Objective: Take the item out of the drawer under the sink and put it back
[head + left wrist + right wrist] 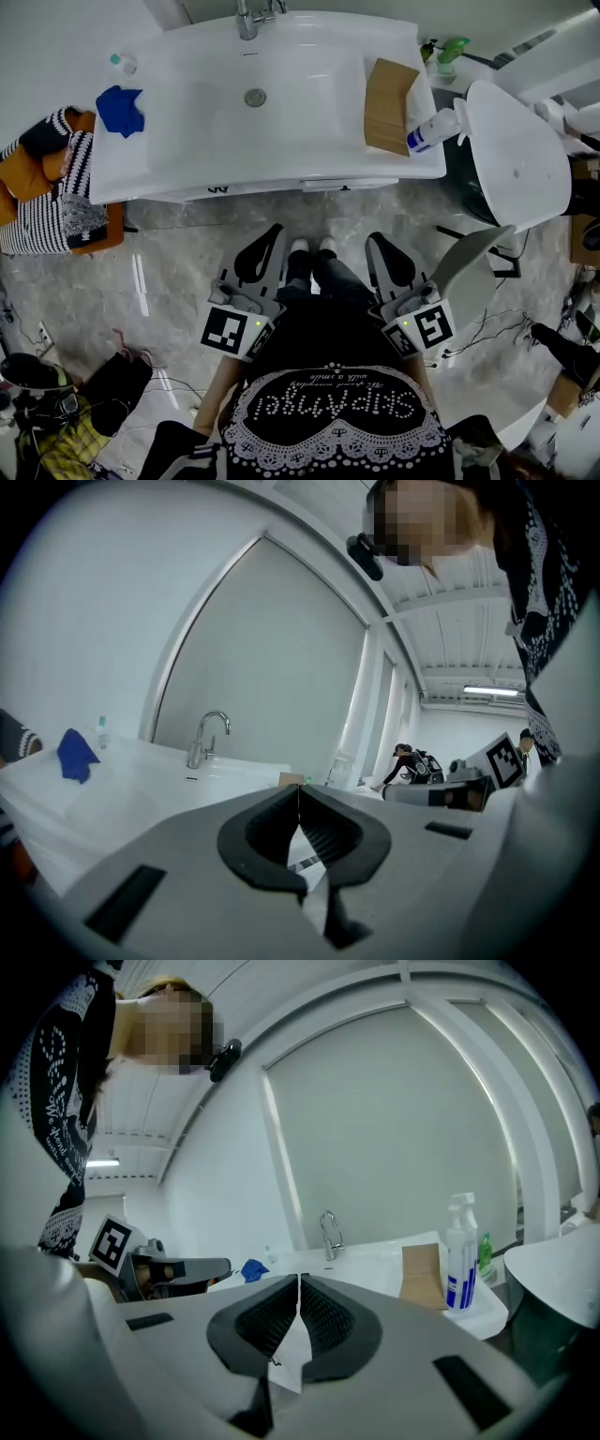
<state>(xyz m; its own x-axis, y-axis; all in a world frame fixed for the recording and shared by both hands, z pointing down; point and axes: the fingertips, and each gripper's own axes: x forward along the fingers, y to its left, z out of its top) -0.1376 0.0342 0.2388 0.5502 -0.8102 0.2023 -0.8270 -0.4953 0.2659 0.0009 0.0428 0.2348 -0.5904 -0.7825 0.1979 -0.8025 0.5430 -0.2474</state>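
The white sink counter (187, 169) runs across the top of the head view, and the drawer front (349, 185) shows only as a narrow white strip under its near edge. No drawer item is in sight. My left gripper (277, 231) and right gripper (371, 239) are held side by side at waist height, a short way back from the counter and pointing toward it. Both are shut with nothing between the jaws. The left gripper view has the ribbed pads (314, 832) meeting at the tips (298, 789). The right gripper (298, 1279) is the same.
On the counter lie a blue cloth (120, 110), a faucet (248, 19), a cardboard piece (388, 105) and a spray bottle (433, 131). A white rounded lid (516, 155) stands to the right. Striped clothes (56, 187) lie on an orange seat to the left. Grey tile floor (187, 253) is below.
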